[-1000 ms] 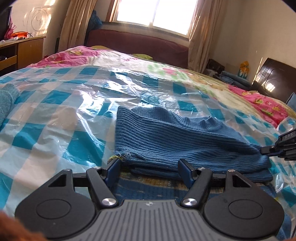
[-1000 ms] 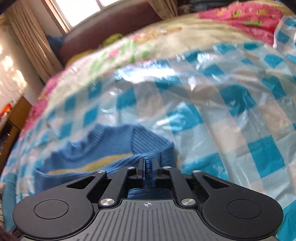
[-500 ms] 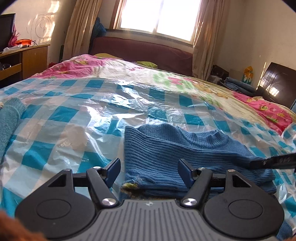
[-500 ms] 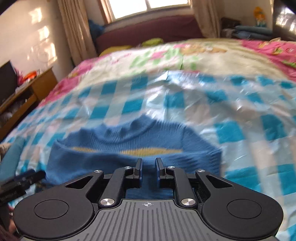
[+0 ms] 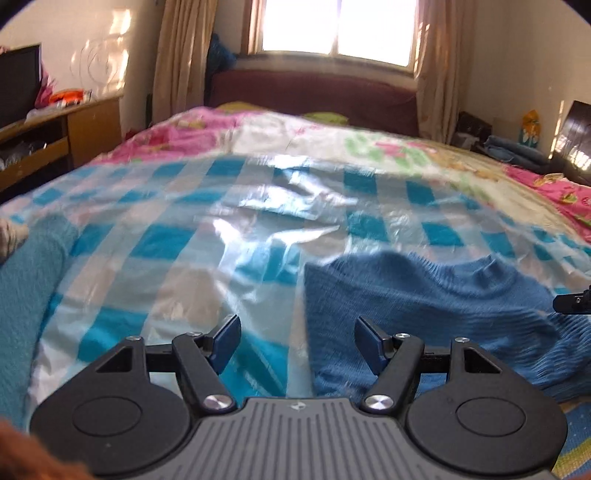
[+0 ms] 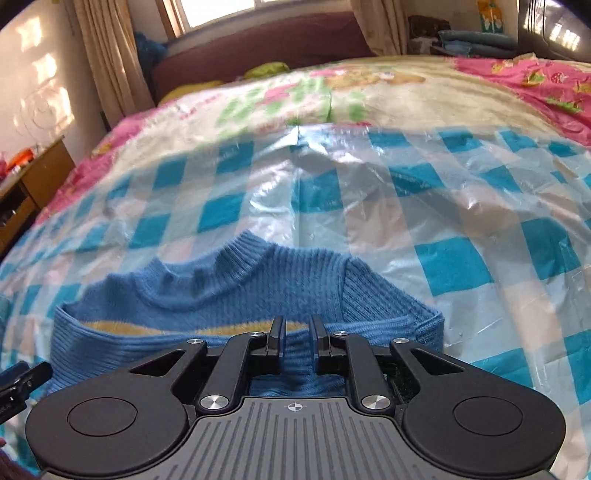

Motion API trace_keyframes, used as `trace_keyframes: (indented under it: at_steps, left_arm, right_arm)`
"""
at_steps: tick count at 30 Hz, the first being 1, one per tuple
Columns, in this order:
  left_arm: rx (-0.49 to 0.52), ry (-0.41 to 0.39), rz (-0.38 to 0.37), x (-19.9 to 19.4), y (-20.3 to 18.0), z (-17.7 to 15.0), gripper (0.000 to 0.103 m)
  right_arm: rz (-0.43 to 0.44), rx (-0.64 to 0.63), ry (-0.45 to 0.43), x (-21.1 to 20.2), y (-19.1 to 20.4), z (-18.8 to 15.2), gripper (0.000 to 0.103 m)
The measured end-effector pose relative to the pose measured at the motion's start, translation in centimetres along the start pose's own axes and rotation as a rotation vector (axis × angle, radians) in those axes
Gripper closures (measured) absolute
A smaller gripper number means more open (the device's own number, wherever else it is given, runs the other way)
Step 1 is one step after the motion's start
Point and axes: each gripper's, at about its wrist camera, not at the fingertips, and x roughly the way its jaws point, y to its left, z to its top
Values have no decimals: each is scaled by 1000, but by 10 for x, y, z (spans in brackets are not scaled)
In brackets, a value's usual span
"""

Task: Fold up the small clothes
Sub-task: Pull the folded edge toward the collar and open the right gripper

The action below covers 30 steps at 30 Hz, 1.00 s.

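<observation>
Far left on the bed (image 5: pixel 321 147), a teal knit (image 5: pixel 26 288) lies on the checked plastic sheet (image 5: pixel 184 236), partly out of frame. Left gripper (image 5: pixel 295 341): jaws wide apart, nothing between them, hovering over the sheet just beside the left edge of the blue sweater (image 5: pixel 424 295). Sweater lies folded on the sheet, ribbed collar toward the window (image 5: pixel 336 26), a yellow stripe showing at the fold in the right wrist view. Right gripper (image 6: pixel 297 341): jaws only slightly parted, a narrow gap, pads clear of the knit; it sits low over the sweater's near edge. Right of the sweater, bare checked sheet, then pink floral bedding (image 6: pixel 535 77).
</observation>
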Motion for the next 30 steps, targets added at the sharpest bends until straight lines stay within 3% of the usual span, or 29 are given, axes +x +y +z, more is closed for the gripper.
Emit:
trace_keyframes:
  at_steps: [6, 9, 11, 14, 16, 19, 21, 24, 30]
  left_arm:
    - [80, 37, -13, 26, -17, 8, 32]
    - [100, 100, 38, 44, -17, 5, 29]
    - [73, 114, 32, 47, -12, 6, 28]
    - [92, 97, 50, 39, -15, 9, 28]
    - [91, 73, 35, 29, -16, 12, 29]
    - [69, 53, 7, 17, -13, 12, 29]
    - [92, 70, 12, 18, -15, 8, 29]
    - [139, 158, 48, 29, -20, -5, 28]
    - [119, 142, 39, 3, -10, -9, 29]
  right_arm:
    - [11, -89, 26, -2, 7, -15, 87]
    - [-23, -63, 44, 11, -6, -17, 90]
    - [-21, -13, 54, 19, -17, -12, 95]
    - [0, 65, 58, 15, -25, -7, 95]
    - [-3, 51, 29, 2, -23, -8, 88]
    - [1, 2, -9, -23, -21, -18, 87]
    - [-1, -15, -1, -29, -25, -26, 87]
    - [-60, -32, 75, -16, -34, -32, 90]
    - [-24, 15, 25, -44, -36, -29, 87]
